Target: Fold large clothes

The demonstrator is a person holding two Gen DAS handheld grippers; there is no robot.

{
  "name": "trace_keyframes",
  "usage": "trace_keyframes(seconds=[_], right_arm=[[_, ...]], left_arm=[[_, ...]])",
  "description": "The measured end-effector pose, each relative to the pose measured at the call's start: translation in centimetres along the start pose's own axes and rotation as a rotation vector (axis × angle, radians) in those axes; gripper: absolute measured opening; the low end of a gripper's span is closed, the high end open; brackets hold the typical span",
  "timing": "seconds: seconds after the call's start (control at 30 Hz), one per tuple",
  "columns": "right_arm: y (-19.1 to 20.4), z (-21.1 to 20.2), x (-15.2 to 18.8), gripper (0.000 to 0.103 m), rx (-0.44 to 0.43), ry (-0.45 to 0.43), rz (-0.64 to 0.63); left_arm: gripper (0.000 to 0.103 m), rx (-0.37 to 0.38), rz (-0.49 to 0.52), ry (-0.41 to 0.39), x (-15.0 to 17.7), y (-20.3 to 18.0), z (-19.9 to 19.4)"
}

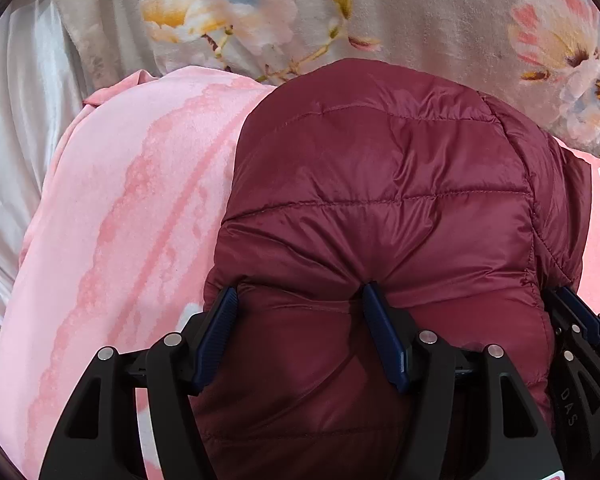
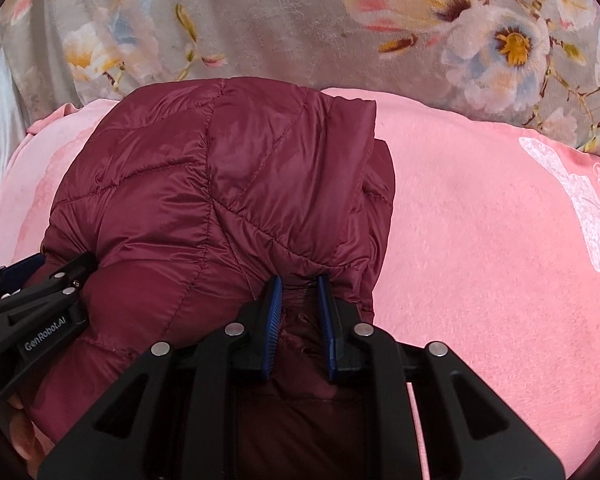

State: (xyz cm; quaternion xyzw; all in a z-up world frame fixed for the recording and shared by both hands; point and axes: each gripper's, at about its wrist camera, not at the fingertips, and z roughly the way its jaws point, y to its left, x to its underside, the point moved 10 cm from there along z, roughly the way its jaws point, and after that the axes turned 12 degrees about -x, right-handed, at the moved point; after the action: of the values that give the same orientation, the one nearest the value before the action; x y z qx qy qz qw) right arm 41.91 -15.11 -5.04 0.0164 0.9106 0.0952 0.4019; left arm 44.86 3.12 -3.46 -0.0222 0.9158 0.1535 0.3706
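A bedroom at home, seen from my two tools: under and ahead of them lies a soft pink blanket [image 2: 480, 240] printed with a white butterfly motif [image 2: 588, 208]. Beyond it, past my fingertips, a plush grey floral cover [image 1: 420, 12] spreads across the bed, and off to my left falls shiny pale satin fabric [image 1: 16, 120].

The maroon jacket [image 1: 380, 200] hides much of the pink blanket [image 1: 120, 220], and its near part runs off each view's lower edge.
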Motion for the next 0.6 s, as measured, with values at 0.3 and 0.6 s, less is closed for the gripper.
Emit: trace_keyframes(seconds=[0.3,0.6], right_arm=[[0.1,0.1,0.0,0.017,0.011,0.003,-0.008],[0.1,-1.5,0.2,0.018,-0.027,0.013,0.025]], left_arm=[[0.063,-0.021,-0.003,-0.044,0.3,-0.3,-0.1],[0.063,-0.018,0.013,-0.062,0.0,-0.1,-1.2]])
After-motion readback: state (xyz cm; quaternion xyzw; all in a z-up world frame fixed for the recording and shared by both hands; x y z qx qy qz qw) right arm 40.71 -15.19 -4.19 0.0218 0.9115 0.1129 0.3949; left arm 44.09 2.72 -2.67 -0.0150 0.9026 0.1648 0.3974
